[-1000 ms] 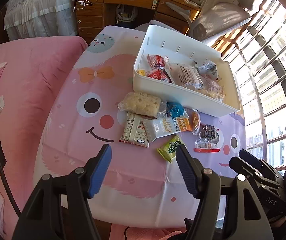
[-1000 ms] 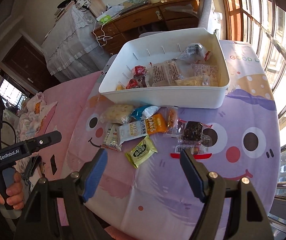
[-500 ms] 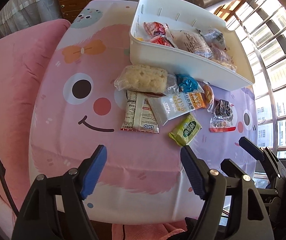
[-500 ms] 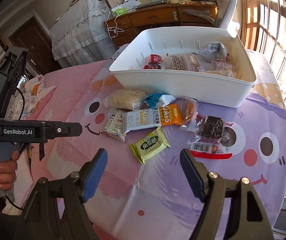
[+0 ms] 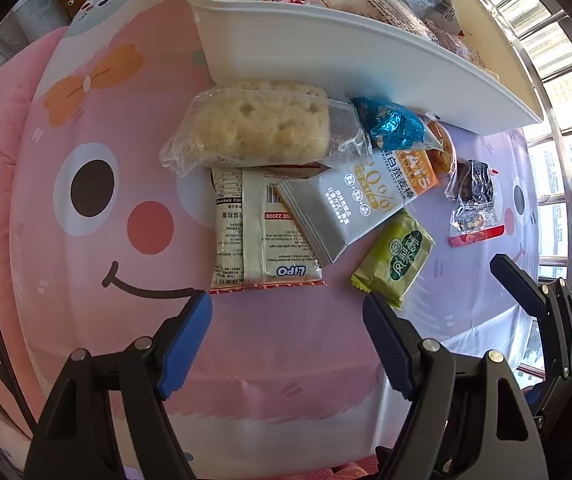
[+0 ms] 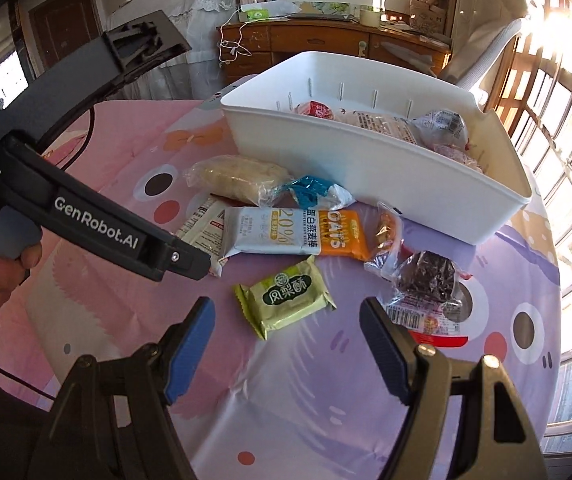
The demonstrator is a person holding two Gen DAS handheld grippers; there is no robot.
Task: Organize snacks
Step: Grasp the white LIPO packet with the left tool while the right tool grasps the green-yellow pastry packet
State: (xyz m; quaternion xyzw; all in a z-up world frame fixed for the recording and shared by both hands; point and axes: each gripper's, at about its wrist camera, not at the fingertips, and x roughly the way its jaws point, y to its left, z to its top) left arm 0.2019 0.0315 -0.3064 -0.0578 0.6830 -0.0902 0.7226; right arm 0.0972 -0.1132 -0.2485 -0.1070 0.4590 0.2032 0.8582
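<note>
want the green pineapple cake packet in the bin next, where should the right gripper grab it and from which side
Come down from above with the right gripper, jaws open, across the packet's short width at mid-body. The green pineapple cake packet lies flat and alone on the tablecloth, apart from the oat bar, so both long edges look free. Avoid the thin crimped ends.

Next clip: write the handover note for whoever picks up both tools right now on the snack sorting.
Left tool: open, empty, hovering just short of the LiPO packet.
Right tool: open, empty, lined up on the green pastry packet.
Done: several wrapped snacks already lie in the white bin.
Left on the cloth in front of the bin: rice cake bag, blue foil snack, oat bar, orange snack, dark brownie pack, plus the LiPO and green packets. Judging by the aim, the green packet looks like the next pick.
</note>
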